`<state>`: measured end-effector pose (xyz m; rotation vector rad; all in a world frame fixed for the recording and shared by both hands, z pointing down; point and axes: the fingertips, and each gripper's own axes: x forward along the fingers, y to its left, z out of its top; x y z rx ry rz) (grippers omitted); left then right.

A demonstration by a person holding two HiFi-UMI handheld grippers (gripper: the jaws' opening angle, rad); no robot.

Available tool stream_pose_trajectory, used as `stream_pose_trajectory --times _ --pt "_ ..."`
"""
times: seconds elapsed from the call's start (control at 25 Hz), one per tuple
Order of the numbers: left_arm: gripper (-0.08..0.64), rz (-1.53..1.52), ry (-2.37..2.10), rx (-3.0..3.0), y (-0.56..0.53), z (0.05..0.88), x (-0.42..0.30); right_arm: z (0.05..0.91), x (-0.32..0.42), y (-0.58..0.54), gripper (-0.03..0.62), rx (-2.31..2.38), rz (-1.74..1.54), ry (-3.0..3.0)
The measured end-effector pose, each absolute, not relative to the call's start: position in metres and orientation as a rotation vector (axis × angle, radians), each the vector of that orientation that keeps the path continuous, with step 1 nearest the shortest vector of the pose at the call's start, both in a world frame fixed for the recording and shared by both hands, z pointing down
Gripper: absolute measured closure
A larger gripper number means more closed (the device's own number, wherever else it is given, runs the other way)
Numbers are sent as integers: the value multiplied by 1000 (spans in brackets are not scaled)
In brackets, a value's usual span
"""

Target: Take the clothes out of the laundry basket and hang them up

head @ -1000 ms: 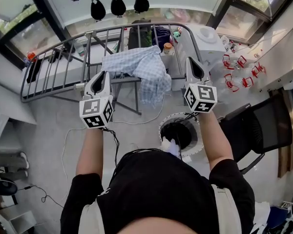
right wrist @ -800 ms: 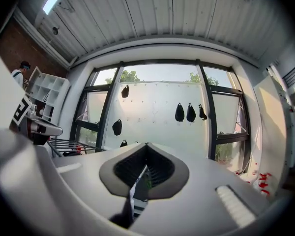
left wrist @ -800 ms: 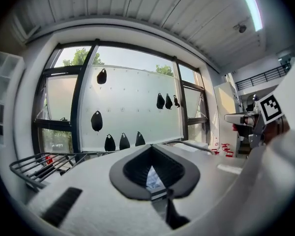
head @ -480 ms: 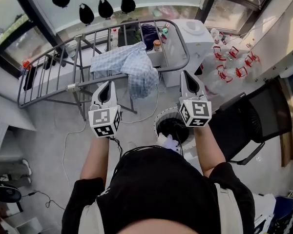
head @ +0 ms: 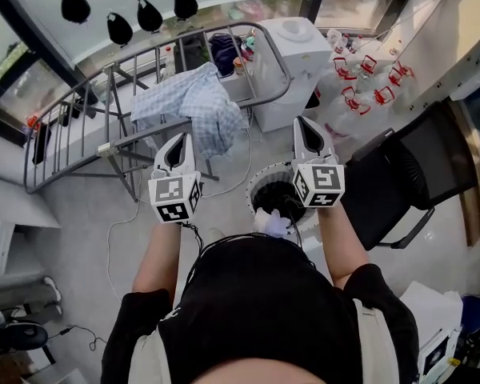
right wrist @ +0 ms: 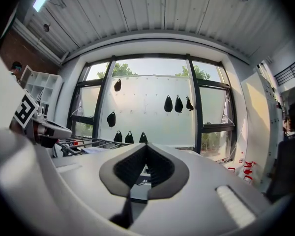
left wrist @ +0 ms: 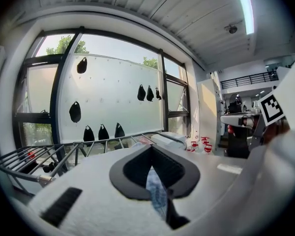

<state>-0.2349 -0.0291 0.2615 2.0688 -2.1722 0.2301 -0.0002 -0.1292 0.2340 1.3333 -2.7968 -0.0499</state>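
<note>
Left gripper [head: 178,141] and right gripper [head: 307,131] both fully closed and empty, round white perforated laundry basket [head: 256,184] on floor between the arms, blue-and-white checked shirt [head: 196,106] draped over grey metal drying rack [head: 260,26] near left gripper

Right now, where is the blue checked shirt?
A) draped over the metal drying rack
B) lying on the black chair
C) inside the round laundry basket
A: the blue checked shirt hangs over the bars of the drying rack, away from the basket and the chair.
</note>
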Motion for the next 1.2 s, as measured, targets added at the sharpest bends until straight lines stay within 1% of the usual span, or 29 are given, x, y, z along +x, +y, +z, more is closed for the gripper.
stream_pose_trajectory --times 0.2,0.4,0.64,0.84,1.2 --pt "563 281 -2067 2140 -47 279 -200 254 37 -130 578 1402 -9 -2710" --pt "563 340 -1910 2220 -64 308 -150 286 84 -124 578 1483 76 -2595" --pt "563 429 -1688 2270 -69 360 -87 343 141 -104 578 1546 217 -2426" --pt "563 509 -1545 2256 -74 415 -55 396 164 -100 578 1533 330 -2339" --pt "563 628 -1385 2188 -64 512 -20 501 180 -76 578 1425 503 -2216"
